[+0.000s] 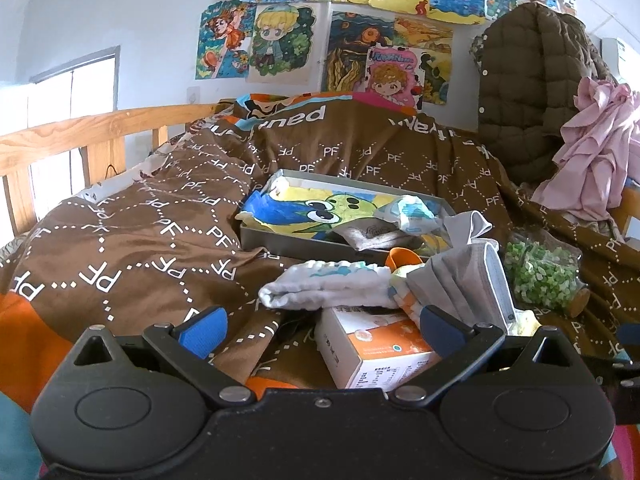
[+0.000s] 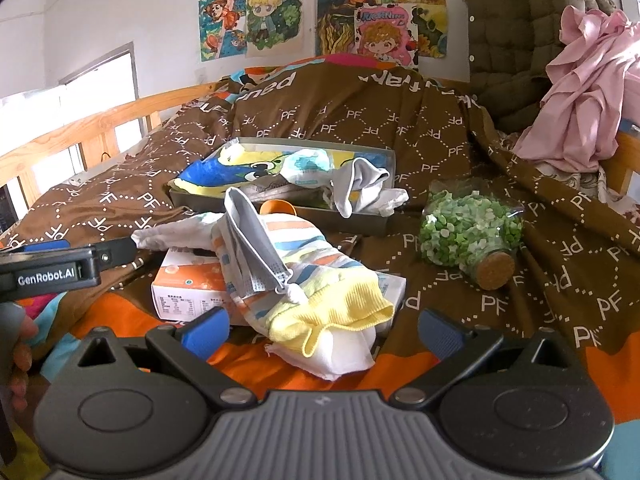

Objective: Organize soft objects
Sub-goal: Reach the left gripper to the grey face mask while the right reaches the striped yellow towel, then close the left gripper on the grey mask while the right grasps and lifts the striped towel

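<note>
A: On your bed, the brown quilt (image 1: 160, 216) fills both views; its far edges run out of frame. Which soft things can you make out?

B: The grey tray (image 2: 360, 220) sits mid-bed, a blue and yellow cloth (image 1: 304, 210) bunched inside it, so its floor is hidden. Nearer you, a heap lies on the white and orange carton (image 1: 372, 356): a white folded cloth (image 1: 328, 286), a grey face mask (image 2: 252, 248), a striped cloth (image 2: 304, 248) and a yellow cloth (image 2: 336, 308).

A: What does your right view give that the left does not?

B: The yellow cloth and the whole striped one; from the left they are all but hidden behind the mask. The jar's cork (image 2: 494, 272) shows clearly there too; the jar of green bits (image 1: 540, 272) is partly cut by the mask in the left view. You also see your left tongs (image 2: 120, 250) from the side, though not how far apart they stand there.

A: And the tongs themselves?

B: Your left tongs' own camera shows them spread wide about the carton, holding nothing. Your right tongs (image 2: 324, 334) are spread too, either side of the yellow cloth, not pinching it. The carton's print is too small to read.
</note>
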`<state>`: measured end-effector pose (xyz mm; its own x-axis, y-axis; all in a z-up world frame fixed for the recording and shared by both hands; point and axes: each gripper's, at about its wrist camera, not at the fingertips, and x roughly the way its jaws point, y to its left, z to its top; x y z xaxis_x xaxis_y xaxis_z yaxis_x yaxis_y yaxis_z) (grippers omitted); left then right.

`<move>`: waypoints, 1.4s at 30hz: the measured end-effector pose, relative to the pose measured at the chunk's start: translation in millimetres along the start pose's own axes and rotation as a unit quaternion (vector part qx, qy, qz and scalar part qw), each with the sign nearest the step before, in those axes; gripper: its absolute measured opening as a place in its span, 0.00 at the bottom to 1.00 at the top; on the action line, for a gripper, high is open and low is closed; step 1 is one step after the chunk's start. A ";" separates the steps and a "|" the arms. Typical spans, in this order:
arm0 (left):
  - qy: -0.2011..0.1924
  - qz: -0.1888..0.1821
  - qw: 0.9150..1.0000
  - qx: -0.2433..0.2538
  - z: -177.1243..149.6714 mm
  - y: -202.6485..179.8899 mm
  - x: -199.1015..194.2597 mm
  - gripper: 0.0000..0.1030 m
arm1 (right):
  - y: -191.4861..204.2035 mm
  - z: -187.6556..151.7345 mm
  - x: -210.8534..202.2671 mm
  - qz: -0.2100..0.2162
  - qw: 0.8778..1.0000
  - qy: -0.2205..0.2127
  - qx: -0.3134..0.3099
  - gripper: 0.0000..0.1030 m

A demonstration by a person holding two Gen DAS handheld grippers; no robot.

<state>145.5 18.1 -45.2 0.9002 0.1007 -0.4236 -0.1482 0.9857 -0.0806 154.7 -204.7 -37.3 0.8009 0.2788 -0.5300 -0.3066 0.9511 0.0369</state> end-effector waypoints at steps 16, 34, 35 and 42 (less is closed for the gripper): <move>-0.022 -0.051 0.998 -0.031 25.8 -15.5 10.3 0.99 | 0.6 10.9 19.9 0.001 0.994 -0.040 -0.101 1.00; 0.016 -0.125 0.991 -0.054 33.5 -46.8 46.4 0.99 | -13.1 8.6 60.5 0.047 0.986 -0.025 -0.159 1.00; 0.020 -0.127 0.990 -0.054 33.4 -49.9 49.7 0.99 | -13.6 8.0 62.8 0.048 0.986 -0.024 -0.159 1.00; 0.037 -0.118 0.991 -0.056 30.8 -67.0 67.2 0.99 | -19.3 5.4 73.6 0.050 0.989 -0.018 -0.140 1.00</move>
<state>228.5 -37.1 -40.5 0.8829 -0.1461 -0.4462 0.0154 0.9589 -0.2834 222.4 -201.8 -72.4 0.7751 0.3789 -0.5056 -0.5117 0.8459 -0.1505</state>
